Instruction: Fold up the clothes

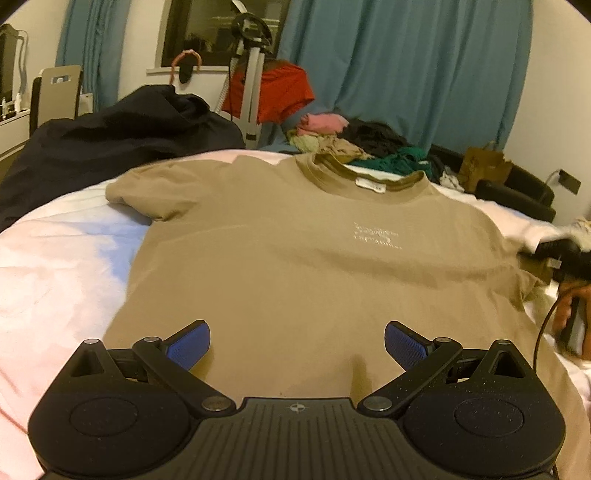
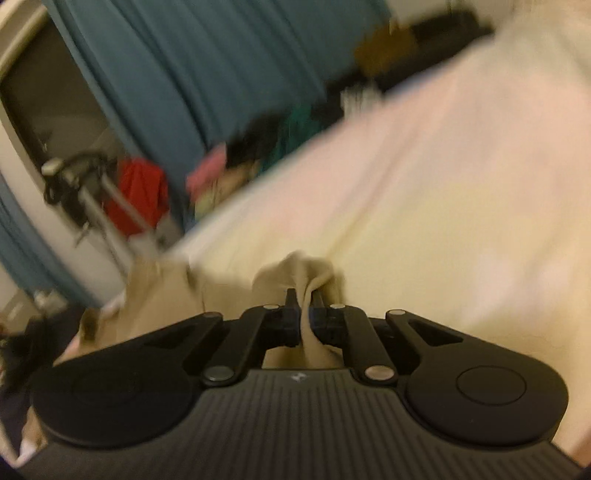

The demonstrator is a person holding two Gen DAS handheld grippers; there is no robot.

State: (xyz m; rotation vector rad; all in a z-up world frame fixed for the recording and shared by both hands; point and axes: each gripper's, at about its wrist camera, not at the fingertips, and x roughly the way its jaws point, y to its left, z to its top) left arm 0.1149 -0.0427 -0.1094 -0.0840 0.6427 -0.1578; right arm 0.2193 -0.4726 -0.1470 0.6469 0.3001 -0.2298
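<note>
The shirt (image 1: 314,266) lies flat, unfolded; left gripper (image 1: 297,345) spread, right gripper (image 2: 303,308) pinching probably its right sleeve.

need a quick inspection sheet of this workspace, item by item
surface: bed sheet, pale pink-white, mostly smooth
job's things: tan t-shirt lies flat, front up, collar at the far side
clutter: dark garment at far left, clothes pile beyond the collar
grippers: left gripper open above the shirt's hem; right gripper shut on tan fabric, view blurred
cables: black cable beside the hand
surroundings: blue curtains, window, white stand
</note>
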